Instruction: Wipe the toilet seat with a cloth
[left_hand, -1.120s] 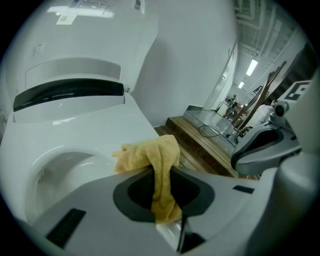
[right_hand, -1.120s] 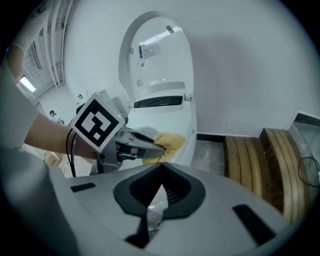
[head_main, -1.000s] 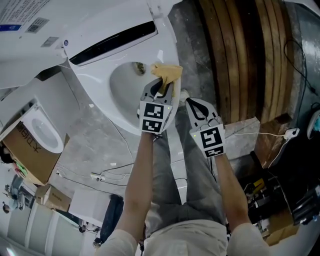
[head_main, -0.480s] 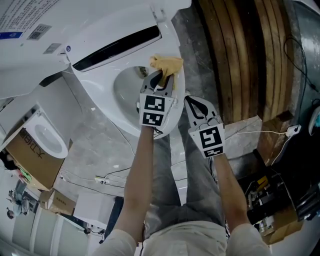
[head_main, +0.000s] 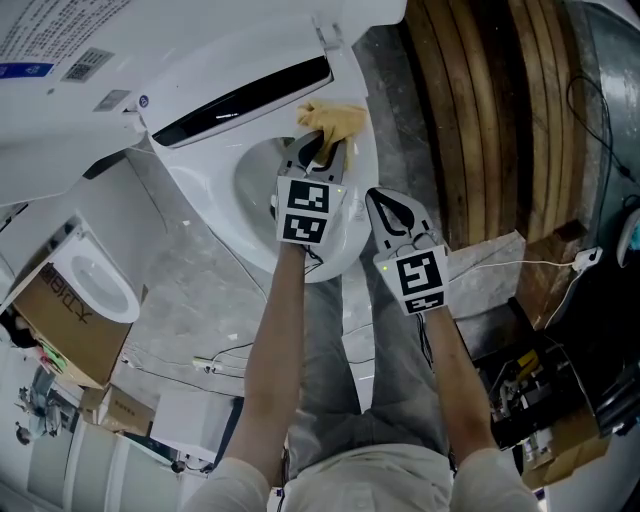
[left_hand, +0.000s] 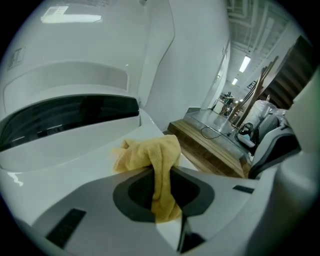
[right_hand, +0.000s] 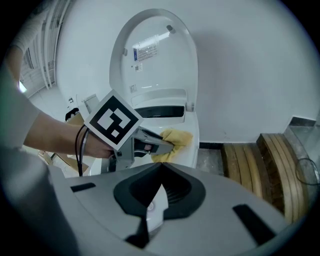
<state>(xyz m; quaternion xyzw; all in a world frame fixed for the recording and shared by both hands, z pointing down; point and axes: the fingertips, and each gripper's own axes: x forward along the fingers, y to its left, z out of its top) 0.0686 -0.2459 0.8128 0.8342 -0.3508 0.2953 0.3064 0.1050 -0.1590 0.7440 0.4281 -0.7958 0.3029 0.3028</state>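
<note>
Two hand-held grippers reach over a white toilet, seen from above. The left gripper (head_main: 322, 152) is carried on a forearm (head_main: 272, 350) stretched nearly straight over the toilet's bowl (head_main: 255, 180), with its marker cube facing up. Its jaws are clamped on a yellow cloth (head_main: 335, 120). One fold runs down between the jaws, and the bunched remainder spills past the tips onto the rear right part of the toilet seat (head_main: 362, 175). That spot lies just below the dark slot (head_main: 245, 98) of the toilet's rear unit.

The right gripper (head_main: 392, 208) is held nearer the body, just off the toilet's front right edge. Its jaws are pressed together with nothing between them. It points toward the toilet and is apart from the left gripper. The toilet lid (right_hand: 152, 50) stands raised against the wall.

To the right of the toilet lie wooden planks (head_main: 490, 110) on the floor. A white cable with a plug (head_main: 575, 264) sits beyond them. To the left of the toilet is a cardboard box (head_main: 55, 320). Grey trouser legs (head_main: 390, 390) fill the space below the toilet's front.
</note>
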